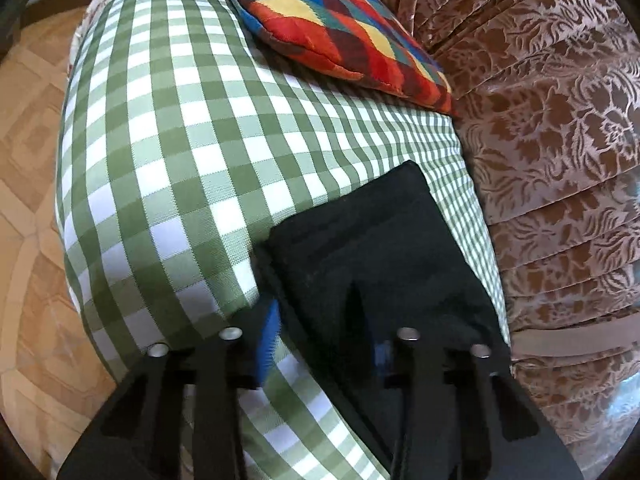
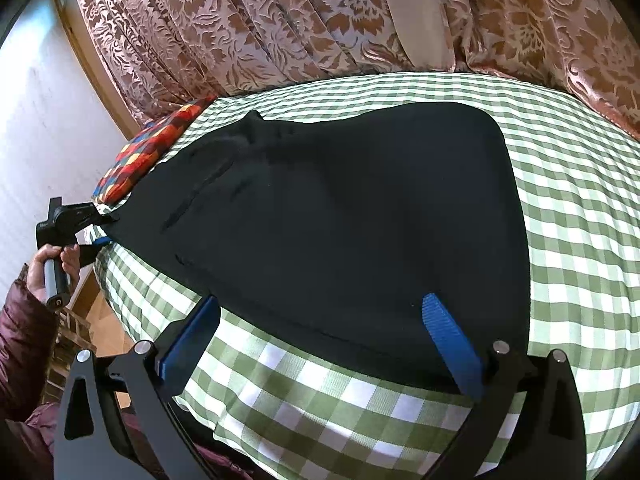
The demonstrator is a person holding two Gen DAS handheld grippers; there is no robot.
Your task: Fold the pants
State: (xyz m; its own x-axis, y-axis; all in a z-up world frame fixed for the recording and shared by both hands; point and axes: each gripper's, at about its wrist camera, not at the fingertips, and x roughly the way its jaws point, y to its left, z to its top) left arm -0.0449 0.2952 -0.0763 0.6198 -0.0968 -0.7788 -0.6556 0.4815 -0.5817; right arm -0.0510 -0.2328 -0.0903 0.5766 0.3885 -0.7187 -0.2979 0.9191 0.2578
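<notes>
The right gripper (image 2: 324, 320) is spread wide, its blue pads (image 2: 450, 340) straddling the near hem of the black pants (image 2: 340, 208), which lie flat on the green gingham bedcover (image 2: 580, 240). At nine o'clock in the right wrist view, the left gripper (image 2: 86, 216) meets the pants' far corner; in its own view, its blue fingers (image 1: 269, 340) stand apart with the cloth between them. A multicoloured cushion (image 1: 340, 20) sits at twelve o'clock, a brown floral curtain (image 1: 560, 120) at three, and patterned flooring (image 1: 28, 160) at nine.
</notes>
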